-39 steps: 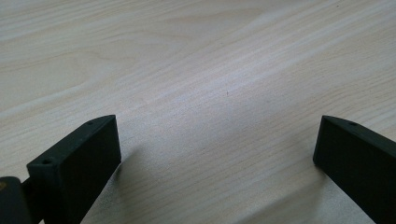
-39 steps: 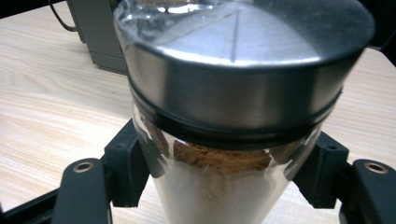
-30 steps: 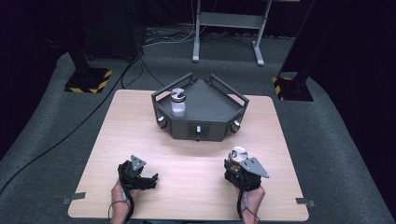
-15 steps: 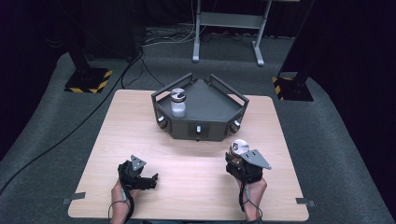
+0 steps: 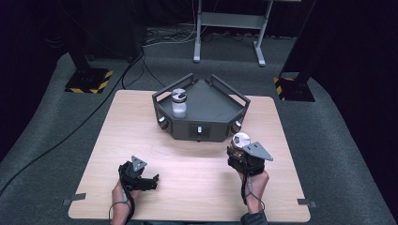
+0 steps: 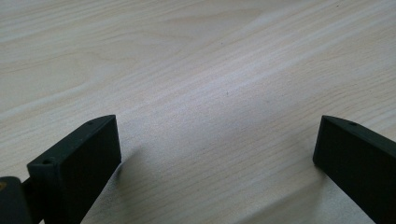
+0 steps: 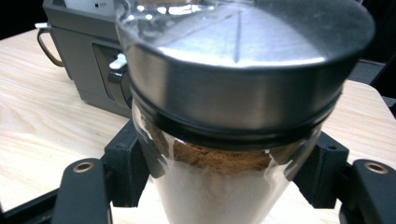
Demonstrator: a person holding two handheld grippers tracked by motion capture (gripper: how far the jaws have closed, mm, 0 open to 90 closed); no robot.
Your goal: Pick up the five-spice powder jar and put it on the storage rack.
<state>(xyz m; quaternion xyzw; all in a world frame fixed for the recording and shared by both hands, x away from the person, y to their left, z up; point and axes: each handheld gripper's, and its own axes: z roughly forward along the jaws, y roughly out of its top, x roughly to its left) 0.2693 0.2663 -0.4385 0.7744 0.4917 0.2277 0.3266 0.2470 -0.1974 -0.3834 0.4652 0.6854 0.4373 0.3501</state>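
Note:
My right gripper (image 5: pixel 238 153) is shut on a glass jar (image 5: pixel 241 139) with a shiny metal lid, held upright just above the table, near the front right corner of the dark grey tray stand (image 5: pixel 211 103). In the right gripper view the jar (image 7: pixel 233 93) holds brown powder, and the black jaws of this gripper (image 7: pixel 224 177) press on its glass sides. A second, pale jar (image 5: pixel 179 102) stands on the left part of the stand. My left gripper (image 5: pixel 151 181) rests low over the wood at the front left, open, with bare table between the jaws of the gripper (image 6: pixel 217 154).
The stand has raised rails at its edges and knobs on its front face (image 7: pixel 79 56). Bare wooden table (image 5: pixel 141 140) spreads in front of the stand and to its left. Dark carpet and black posts with hazard-striped bases surround the table.
My right gripper has carried the jar up and a little farther from the person, toward the stand. The left gripper has stayed where it was.

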